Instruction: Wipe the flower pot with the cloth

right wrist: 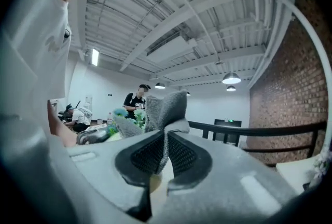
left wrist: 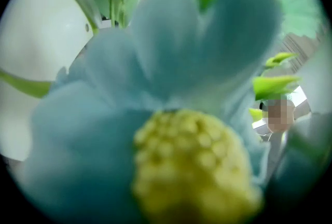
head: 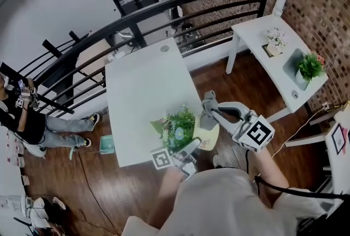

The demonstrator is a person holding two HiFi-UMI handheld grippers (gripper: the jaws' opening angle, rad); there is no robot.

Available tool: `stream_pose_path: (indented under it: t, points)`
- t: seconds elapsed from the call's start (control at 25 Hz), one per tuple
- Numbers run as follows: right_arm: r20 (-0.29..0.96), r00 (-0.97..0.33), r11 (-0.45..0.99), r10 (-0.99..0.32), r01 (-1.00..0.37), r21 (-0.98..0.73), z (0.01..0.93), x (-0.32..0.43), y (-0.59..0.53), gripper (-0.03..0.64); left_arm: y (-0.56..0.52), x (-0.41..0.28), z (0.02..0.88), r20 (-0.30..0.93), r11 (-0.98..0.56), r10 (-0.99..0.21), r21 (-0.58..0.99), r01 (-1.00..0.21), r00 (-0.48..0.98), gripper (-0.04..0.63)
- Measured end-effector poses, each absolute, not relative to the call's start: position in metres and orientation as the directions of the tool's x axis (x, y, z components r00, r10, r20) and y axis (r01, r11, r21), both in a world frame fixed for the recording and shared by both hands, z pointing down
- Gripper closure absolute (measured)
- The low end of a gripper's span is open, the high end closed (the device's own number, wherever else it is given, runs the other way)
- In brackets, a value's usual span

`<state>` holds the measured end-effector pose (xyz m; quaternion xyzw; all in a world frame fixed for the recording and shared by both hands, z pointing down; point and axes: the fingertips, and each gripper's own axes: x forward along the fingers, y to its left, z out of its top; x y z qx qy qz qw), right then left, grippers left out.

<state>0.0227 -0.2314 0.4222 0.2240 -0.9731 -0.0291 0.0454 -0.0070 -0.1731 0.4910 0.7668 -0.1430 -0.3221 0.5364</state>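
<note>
The flower pot is pale yellow and holds a leafy plant with blue flowers. It hangs tilted at the near right corner of the white table. My left gripper comes at it from below, its jaws set wide on the pot's near side and partly hidden under the leaves. One blue flower with a yellow centre fills the left gripper view and hides the jaws there. My right gripper is shut on a bunched grey cloth, held just right of the plant. The cloth sticks up from the pads.
A black railing runs behind the table. A second white table with two small potted plants stands by the brick wall at the right. A person sits on the wooden floor at the far left.
</note>
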Motion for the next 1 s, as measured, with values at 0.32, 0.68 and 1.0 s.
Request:
stream_pose_path:
  t: [0.32,0.68,1.0]
  points:
    - [0.139,-0.878,0.86,-0.458,-0.477,-0.179,0.484,0.034,-0.257,0.611,-0.172,-0.011,0.466,-0.51,-0.403,-0.524,0.854,0.329,0.682,0.067]
    - [0.237,-0.901,0.874,-0.363,-0.417,-0.249,0.532,0.008,-0.218,0.612,-0.202,-0.047,0.449,-0.569,-0.411,-0.659,0.82,0.398,0.492,0.071]
    - [0.284,-0.928,0.936,-0.24,-0.299,-0.186,0.53,-0.016,-0.173,0.611,-0.217,-0.068,0.465,-0.485,-0.403,-0.75,0.874,0.271,0.451,0.074]
